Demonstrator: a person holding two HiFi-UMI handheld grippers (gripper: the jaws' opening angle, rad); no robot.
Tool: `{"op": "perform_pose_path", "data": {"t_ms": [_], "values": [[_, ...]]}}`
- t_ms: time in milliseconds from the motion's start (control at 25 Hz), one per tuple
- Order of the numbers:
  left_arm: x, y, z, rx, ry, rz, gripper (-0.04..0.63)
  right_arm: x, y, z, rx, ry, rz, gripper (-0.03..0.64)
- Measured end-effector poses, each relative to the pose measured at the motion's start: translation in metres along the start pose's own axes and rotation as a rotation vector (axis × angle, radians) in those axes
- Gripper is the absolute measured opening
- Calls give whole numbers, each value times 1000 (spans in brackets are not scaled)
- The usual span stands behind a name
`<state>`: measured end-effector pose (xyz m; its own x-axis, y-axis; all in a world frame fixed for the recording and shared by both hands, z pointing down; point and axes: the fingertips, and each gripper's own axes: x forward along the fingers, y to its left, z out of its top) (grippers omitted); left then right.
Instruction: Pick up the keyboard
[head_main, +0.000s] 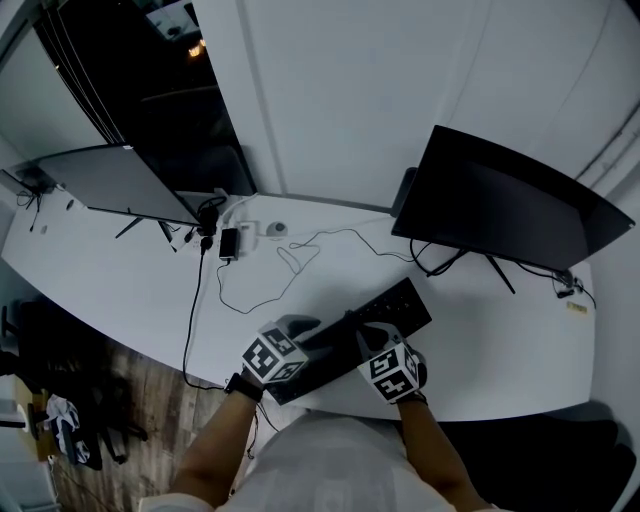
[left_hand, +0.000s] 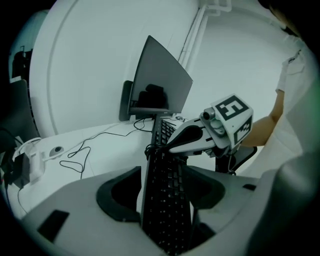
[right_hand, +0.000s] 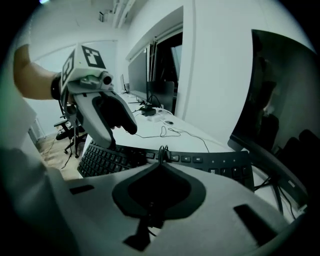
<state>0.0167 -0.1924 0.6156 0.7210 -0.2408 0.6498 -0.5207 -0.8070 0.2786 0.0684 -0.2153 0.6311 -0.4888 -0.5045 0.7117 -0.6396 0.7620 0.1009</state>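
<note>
White shirt (head_main: 330, 460), dark wristband (head_main: 243, 386), pale-grey left tongs (head_main: 306, 332) and right tongs (head_main: 367, 336) (2 black-and-white marker cubes).

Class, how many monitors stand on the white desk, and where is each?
2. The left monitor stands at the desk's far left; the right monitor stands at its far right, beyond the keyboard. Others could lie outside the views.

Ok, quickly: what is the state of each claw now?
Left claw: open, keyboard between its jaws, not gripped.
Right claw: closed on the keyboard's edge.
</note>
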Motion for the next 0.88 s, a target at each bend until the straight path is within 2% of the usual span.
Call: {"op": "perform_pose_path", "data": {"t_ms": [280,560,880], "values": [[-6,7,-2,-13,24,-24,261,-18,12,34,-135,-91,28,15],[-1,-1,-10,-5,68,-95,278,-33,21,61,-294,-139,29,15],[17,-26,-17,-56,62,-212,277,-43,43,84,-408,-184,68,15]]}}
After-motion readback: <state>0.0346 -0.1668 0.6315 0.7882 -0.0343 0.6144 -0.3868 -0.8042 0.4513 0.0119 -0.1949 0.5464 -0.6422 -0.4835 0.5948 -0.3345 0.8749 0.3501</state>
